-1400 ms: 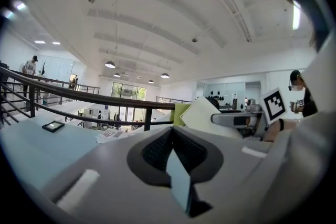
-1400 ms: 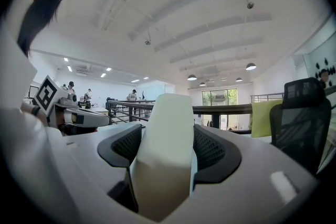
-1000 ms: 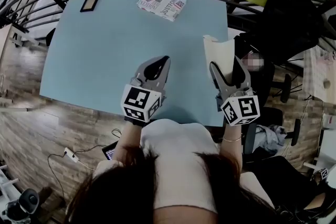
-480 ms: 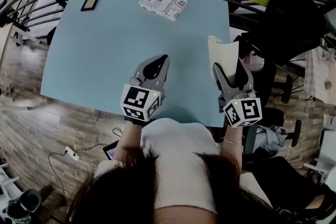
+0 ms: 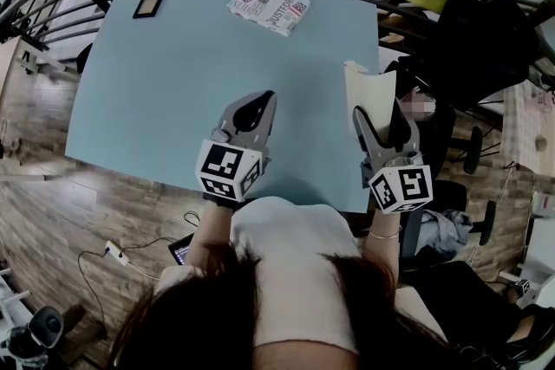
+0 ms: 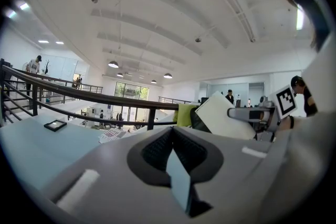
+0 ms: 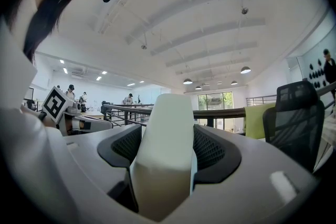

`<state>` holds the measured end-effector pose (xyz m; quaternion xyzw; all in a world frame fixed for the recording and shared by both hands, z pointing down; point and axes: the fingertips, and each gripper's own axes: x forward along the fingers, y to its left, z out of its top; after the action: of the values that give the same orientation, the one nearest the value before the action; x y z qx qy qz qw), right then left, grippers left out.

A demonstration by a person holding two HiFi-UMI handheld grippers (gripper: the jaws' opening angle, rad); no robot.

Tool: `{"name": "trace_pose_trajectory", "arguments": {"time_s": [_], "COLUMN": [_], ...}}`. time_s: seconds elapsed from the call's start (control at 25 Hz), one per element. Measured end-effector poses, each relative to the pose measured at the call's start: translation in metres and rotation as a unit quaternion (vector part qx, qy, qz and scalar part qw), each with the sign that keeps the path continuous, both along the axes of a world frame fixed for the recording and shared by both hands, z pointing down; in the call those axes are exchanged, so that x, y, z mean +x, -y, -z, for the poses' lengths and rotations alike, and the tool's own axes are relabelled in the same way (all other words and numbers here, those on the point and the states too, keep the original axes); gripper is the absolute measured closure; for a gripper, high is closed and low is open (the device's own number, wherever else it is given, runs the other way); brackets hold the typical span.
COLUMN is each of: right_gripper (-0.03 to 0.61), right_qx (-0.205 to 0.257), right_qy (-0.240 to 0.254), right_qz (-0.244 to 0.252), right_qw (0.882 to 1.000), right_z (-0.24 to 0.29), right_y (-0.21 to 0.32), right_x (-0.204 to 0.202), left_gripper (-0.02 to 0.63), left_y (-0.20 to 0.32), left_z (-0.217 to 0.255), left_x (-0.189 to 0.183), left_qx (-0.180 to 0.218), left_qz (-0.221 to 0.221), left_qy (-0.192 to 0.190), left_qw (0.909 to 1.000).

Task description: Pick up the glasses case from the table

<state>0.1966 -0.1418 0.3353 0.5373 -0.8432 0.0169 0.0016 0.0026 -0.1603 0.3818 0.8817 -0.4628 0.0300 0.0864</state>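
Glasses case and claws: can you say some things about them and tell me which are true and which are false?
1. The right claw grips the glasses case. True.
2. The glasses case lies flat on the table. False: it is held up in the air, off the table.
3. The left claw holds a book. False: it is shut with nothing in it.
4. A printed packet lies near the table's far edge. True.

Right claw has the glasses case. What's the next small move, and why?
Probably nothing beyond holding steady. The right claw is clamped on the glasses case, which appears lifted off the table near its right edge, so the pick looks done. The left claw is shut and empty.
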Motion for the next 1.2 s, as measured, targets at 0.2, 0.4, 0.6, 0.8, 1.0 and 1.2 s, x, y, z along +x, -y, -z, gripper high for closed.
{"name": "trace_pose_trajectory", "arguments": {"time_s": [0.2, 0.4, 0.6, 0.8, 1.0, 1.2], "right_gripper": [0.270, 0.270, 0.270, 0.270, 0.270, 0.270], "right_qx": [0.000, 0.000, -0.002, -0.005, -0.006, -0.007], "right_qy": [0.002, 0.003, 0.006, 0.006, 0.010, 0.010], "right_qz": [0.001, 0.002, 0.000, -0.001, -0.003, -0.010], "right_qw": [1.000, 1.000, 1.000, 1.000, 1.000, 1.000], "right_z": [0.0002, 0.0009, -0.0014, -0.0034, -0.0045, -0.0036], "right_y": [-0.0004, 0.0008, 0.0021, 0.0041, 0.0048, 0.0036], "right_x": [-0.0002, -0.0020, -0.0018, -0.0028, -0.0024, -0.0020], "left_gripper": [0.555, 0.555, 0.555, 0.555, 0.555, 0.555], "left_y": [0.0004, 0.0020, 0.0026, 0.0044, 0.0056, 0.0043], "left_z": [0.0016, 0.0013, 0.0004, 0.0001, -0.0004, -0.0015], "left_x": [-0.0021, -0.0046, -0.0063, -0.0076, -0.0100, -0.0089], "left_qx": [0.000, 0.001, 0.000, -0.001, -0.001, -0.002], "left_qz": [0.001, 0.002, 0.004, 0.006, 0.008, 0.006], "left_qy": [0.001, 0.001, 0.001, 0.000, 0.000, 0.000], "left_qw": [1.0000, 1.0000, 1.0000, 1.0000, 1.0000, 1.0000]}}
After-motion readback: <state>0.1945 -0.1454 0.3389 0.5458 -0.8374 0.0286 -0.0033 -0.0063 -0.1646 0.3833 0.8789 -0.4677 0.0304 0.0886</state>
